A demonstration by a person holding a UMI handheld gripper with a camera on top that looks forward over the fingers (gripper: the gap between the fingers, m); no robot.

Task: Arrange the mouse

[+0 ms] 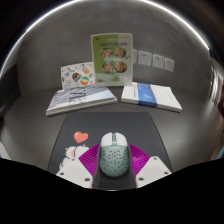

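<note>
We see dim, even indoor light, grey overall tone. Strong fisheye distortion: wall (pixel 60 30) line bends into arc, table (pixel 30 120) edge curves. Soft shadows only, weak one beside booklets (pixel 82 97). White mouse (pixel 111 156) is brightest thing, slightly overexposed on top, holes pattern still readable. Standing leaflet (pixel 111 57) looks soft, print not readable for us. No hard glare. Magenta pads (pixel 146 163) keep saturated colour.

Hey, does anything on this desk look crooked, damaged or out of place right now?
Nothing stands out. The white mouse sits straight on the dark mouse pad, between the open gripper fingers. The booklets beyond lie flat.
</note>
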